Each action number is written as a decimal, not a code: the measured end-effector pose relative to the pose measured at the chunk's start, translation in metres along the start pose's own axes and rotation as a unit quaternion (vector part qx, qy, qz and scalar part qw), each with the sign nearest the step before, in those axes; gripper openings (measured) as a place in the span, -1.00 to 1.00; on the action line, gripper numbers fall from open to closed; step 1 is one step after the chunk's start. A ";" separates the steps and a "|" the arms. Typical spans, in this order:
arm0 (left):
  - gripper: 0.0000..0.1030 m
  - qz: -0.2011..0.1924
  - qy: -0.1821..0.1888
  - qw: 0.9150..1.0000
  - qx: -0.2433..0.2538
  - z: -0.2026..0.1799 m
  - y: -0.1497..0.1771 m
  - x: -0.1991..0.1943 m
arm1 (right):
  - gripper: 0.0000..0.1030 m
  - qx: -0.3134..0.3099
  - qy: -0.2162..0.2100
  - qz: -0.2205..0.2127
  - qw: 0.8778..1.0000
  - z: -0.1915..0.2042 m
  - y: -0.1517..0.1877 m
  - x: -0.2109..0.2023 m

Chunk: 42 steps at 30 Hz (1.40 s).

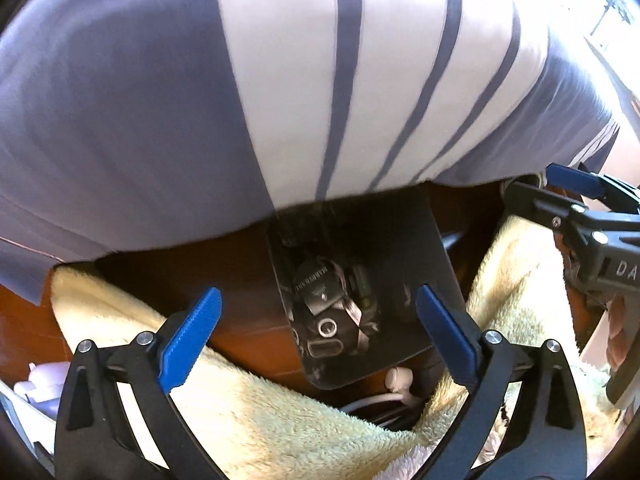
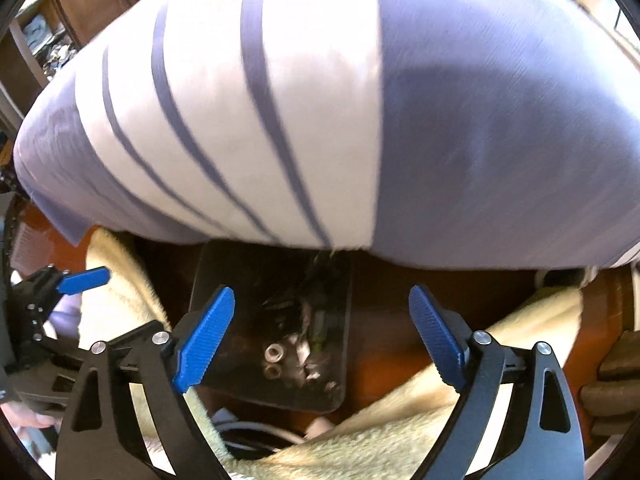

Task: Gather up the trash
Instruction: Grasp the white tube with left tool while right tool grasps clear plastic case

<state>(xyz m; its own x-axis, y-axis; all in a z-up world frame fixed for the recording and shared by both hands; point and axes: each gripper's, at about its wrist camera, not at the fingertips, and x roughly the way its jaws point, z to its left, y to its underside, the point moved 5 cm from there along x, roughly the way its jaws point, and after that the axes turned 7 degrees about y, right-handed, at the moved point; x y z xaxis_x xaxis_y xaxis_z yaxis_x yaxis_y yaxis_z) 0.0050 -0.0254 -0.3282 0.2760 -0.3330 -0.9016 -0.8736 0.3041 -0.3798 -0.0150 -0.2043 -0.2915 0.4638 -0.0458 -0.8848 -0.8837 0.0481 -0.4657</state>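
No trash shows in either view. My left gripper [image 1: 318, 336] is open and empty, its blue pads wide apart, pointing back at a person's lavender and white striped shirt [image 1: 280, 80]. My right gripper [image 2: 320, 334] is also open and empty, facing the same shirt [image 2: 320, 100]. Below the shirt hangs a dark glossy plate [image 1: 400, 248] that reflects a camera rig; it also shows in the right wrist view [image 2: 248, 280]. The right gripper shows at the right edge of the left wrist view [image 1: 576, 184], and the left gripper at the left edge of the right wrist view [image 2: 82, 280].
A pale yellow fleece blanket [image 1: 280, 412] lies under both grippers, also in the right wrist view [image 2: 392, 436]. A white cable and plug [image 1: 396, 384] sit in the gap. Brown wooden floor [image 1: 240, 280] lies beneath. Wooden furniture [image 2: 80, 8] stands at upper left.
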 end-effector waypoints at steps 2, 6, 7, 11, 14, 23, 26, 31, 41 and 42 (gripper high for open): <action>0.82 -0.017 -0.003 1.000 0.001 0.003 -0.007 -0.012 | 0.77 0.002 0.013 -0.022 1.000 -0.006 -0.010 -0.011; 0.82 -0.058 -0.014 0.998 0.007 0.001 -0.028 -0.039 | 0.77 0.006 0.031 -0.062 0.998 -0.017 -0.030 -0.033; 0.82 -0.069 -0.017 0.997 0.010 0.002 -0.034 -0.047 | 0.77 0.008 0.032 -0.070 0.997 -0.019 -0.035 -0.038; 0.82 -0.102 -0.025 0.994 0.012 0.005 -0.057 -0.071 | 0.78 0.013 0.034 -0.098 0.995 -0.028 -0.056 -0.053; 0.82 -0.124 -0.031 0.992 0.013 0.007 -0.073 -0.085 | 0.78 0.015 0.035 -0.116 0.993 -0.035 -0.073 -0.061; 0.82 -0.162 -0.049 0.986 0.013 0.019 -0.129 -0.107 | 0.78 0.022 0.049 -0.155 0.986 -0.044 -0.132 -0.069; 0.82 -0.171 -0.056 0.984 0.015 0.023 -0.150 -0.108 | 0.78 0.021 0.047 -0.161 0.986 -0.044 -0.152 -0.065; 0.82 -0.173 -0.067 0.983 0.016 0.031 -0.182 -0.101 | 0.78 0.021 0.033 -0.160 0.986 -0.035 -0.184 -0.052; 0.82 -0.161 -0.072 0.984 0.012 0.051 -0.211 -0.082 | 0.78 0.004 -0.013 -0.135 0.991 0.010 -0.221 -0.020; 0.82 -0.161 -0.072 0.984 0.011 0.054 -0.212 -0.081 | 0.78 0.003 -0.015 -0.133 0.991 0.013 -0.224 -0.016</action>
<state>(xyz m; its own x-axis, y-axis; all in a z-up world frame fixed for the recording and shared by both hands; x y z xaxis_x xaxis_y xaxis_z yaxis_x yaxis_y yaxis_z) 0.1891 -0.0150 -0.1855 0.5929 -0.2865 -0.7526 -0.7229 0.2225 -0.6542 0.1761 -0.2010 -0.1730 0.6815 -0.0277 -0.7313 -0.7300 0.0435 -0.6820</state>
